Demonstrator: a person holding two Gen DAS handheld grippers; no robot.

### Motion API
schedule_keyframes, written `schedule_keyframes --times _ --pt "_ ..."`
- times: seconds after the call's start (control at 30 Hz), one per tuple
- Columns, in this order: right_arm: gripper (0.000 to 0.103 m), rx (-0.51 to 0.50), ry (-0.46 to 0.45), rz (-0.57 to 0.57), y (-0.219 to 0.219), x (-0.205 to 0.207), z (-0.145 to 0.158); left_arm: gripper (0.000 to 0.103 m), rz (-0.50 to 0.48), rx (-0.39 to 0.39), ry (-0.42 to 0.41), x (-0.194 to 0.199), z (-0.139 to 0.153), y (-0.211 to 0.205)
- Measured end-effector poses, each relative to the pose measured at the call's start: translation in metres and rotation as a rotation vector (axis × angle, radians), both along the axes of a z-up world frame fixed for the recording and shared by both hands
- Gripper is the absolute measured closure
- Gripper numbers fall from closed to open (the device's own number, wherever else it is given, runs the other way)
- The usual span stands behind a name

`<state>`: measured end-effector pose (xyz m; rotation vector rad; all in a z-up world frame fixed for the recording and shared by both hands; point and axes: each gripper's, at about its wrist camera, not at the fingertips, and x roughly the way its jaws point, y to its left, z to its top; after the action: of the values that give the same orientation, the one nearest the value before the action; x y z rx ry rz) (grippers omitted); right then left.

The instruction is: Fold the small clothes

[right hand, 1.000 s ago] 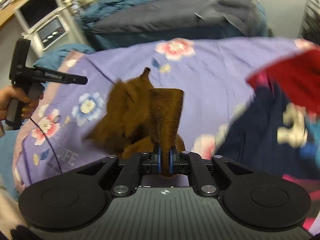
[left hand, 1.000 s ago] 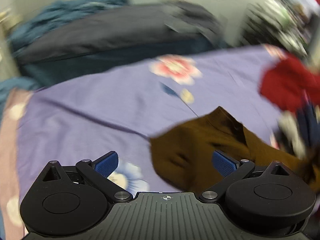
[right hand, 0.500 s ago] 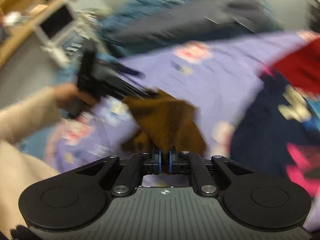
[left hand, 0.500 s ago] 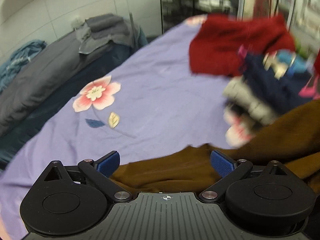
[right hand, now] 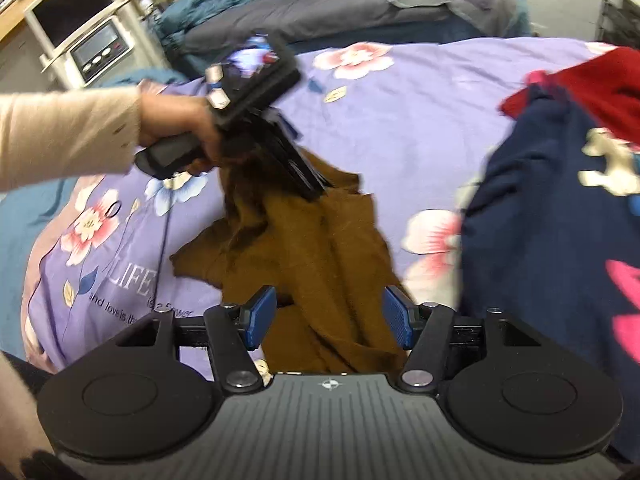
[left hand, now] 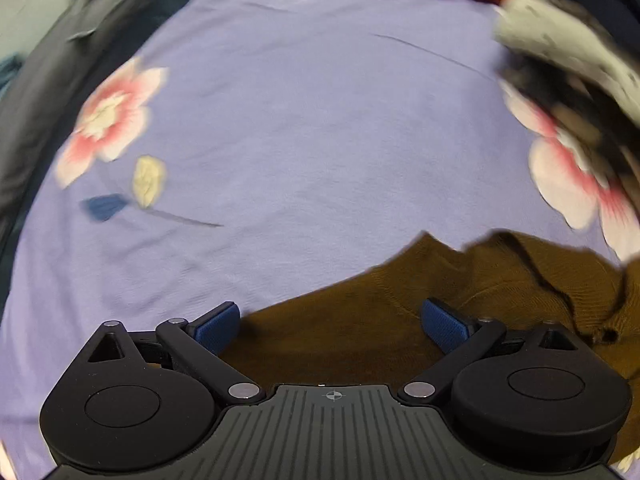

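Observation:
A brown knit garment (right hand: 320,248) lies crumpled on the purple floral bedsheet (right hand: 420,120). My right gripper (right hand: 328,318) hovers over its near end. The jaws are opening: the cloth lies between the blue pads (right hand: 260,318), which do not press on it. A hand (right hand: 176,128) holds my left gripper (right hand: 312,188), which points steeply down at the garment's far end. In the left wrist view the left gripper (left hand: 332,326) is open above the brown garment (left hand: 400,320), whose edge runs between the fingers. It holds nothing.
A heap of clothes lies to the right: a navy printed garment (right hand: 540,220), a red one (right hand: 592,88) and a grey-white piece (left hand: 560,48). A grey duvet (right hand: 320,12) lies at the far side. A white shelf unit (right hand: 80,40) stands beyond the bed's left end.
My right jaws were shut on the lifted brown garment; now they stand apart and the cloth has sunk onto the bed. The left gripper has swung down and rolled over the garment's far end.

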<state>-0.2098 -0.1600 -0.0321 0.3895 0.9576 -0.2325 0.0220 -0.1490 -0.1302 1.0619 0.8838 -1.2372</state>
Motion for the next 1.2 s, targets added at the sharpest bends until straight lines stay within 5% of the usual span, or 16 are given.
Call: schedule_keyframes --times 0.1,0.23,0.3,0.37,0.43,0.53,0.57,0.6,0.63,0.67,0.8,0.87,1.2 --pt "0.036 -0.116 0.125 -0.026 -0.001 0.021 -0.026 0.000 0.003 -0.013 0.056 0.005 0.000 0.006" --pt "0.041 -0.285 0.213 0.131 0.012 0.043 -0.055 0.000 0.004 0.005 0.096 0.009 0.005 0.013" --pt "0.043 -0.318 0.260 0.157 0.013 0.048 -0.068 0.018 -0.030 0.016 0.115 0.001 0.011 0.018" --pt "0.042 -0.346 0.258 0.208 0.018 0.050 -0.076 0.050 -0.078 0.025 0.059 -0.013 0.013 0.025" --pt "0.042 -0.399 0.248 0.274 0.028 0.044 -0.080 0.058 -0.099 0.012 0.011 -0.026 0.013 0.032" --pt "0.068 -0.463 0.244 0.399 0.046 0.047 -0.076 0.064 -0.092 -0.014 -0.007 -0.033 0.019 0.043" --pt "0.064 -0.480 0.215 0.398 0.049 0.047 -0.068 0.064 -0.081 -0.031 -0.011 -0.032 0.024 0.044" --pt "0.057 -0.473 0.184 0.367 0.049 0.049 -0.063 0.064 -0.060 -0.052 -0.011 -0.029 0.029 0.046" --pt "0.032 -0.444 0.179 0.315 0.044 0.051 -0.061 0.064 -0.030 -0.077 -0.005 -0.026 0.036 0.049" --pt "0.022 -0.415 0.200 0.268 0.036 0.054 -0.066 0.064 0.008 -0.107 0.000 -0.022 0.045 0.053" --pt "0.037 -0.330 0.245 0.267 0.018 0.059 -0.081 0.065 0.215 -0.271 0.046 0.001 0.096 0.087" --pt "0.083 -0.234 0.234 0.262 0.013 0.059 -0.078 0.068 0.305 -0.337 0.074 0.014 0.120 0.103" --pt "0.095 0.050 -0.167 0.025 -0.040 0.041 0.046 0.068 0.595 -0.602 0.027 0.021 0.202 0.194"
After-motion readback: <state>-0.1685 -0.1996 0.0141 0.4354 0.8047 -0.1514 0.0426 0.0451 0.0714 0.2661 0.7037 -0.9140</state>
